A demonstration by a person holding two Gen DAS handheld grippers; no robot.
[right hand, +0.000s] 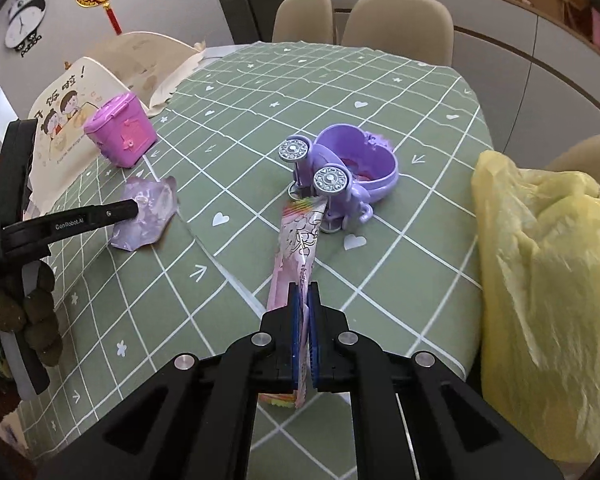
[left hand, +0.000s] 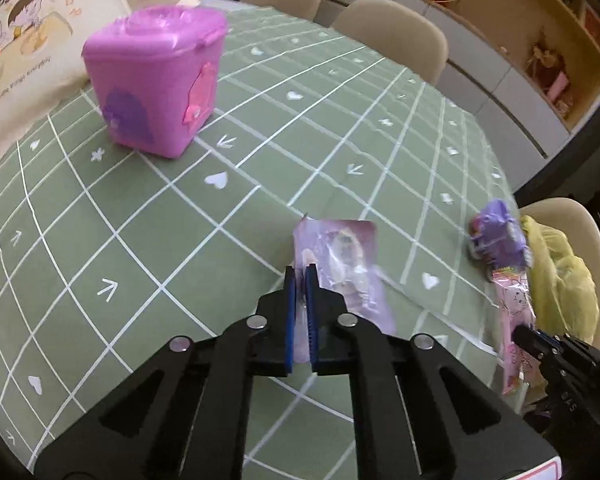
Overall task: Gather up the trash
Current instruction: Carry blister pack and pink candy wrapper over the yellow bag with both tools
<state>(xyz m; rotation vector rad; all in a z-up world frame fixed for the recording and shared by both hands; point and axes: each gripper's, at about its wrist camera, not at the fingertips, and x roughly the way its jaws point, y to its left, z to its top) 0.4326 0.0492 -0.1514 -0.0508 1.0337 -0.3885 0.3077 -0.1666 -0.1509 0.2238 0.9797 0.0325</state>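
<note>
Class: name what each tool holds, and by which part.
Left tool: purple wrapper, by its near edge. Right tool: pink wrapper, near its lower end.

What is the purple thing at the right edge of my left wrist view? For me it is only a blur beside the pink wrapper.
Observer: It is a purple toy carriage with a heart-shaped tub, lying on its side with its silver wheels toward the right wrist camera.
Operator: Where does the pink wrapper end, seen from there?
Observer: The far end of the pink wrapper lies right at the carriage's nearer wheel; I cannot tell if they touch.
Operator: I see the right tongs only from the side. Do they grip it?
Observer: Yes. The right tongs are shut, with both blue pads pressed on the wrapper's near half.
</note>
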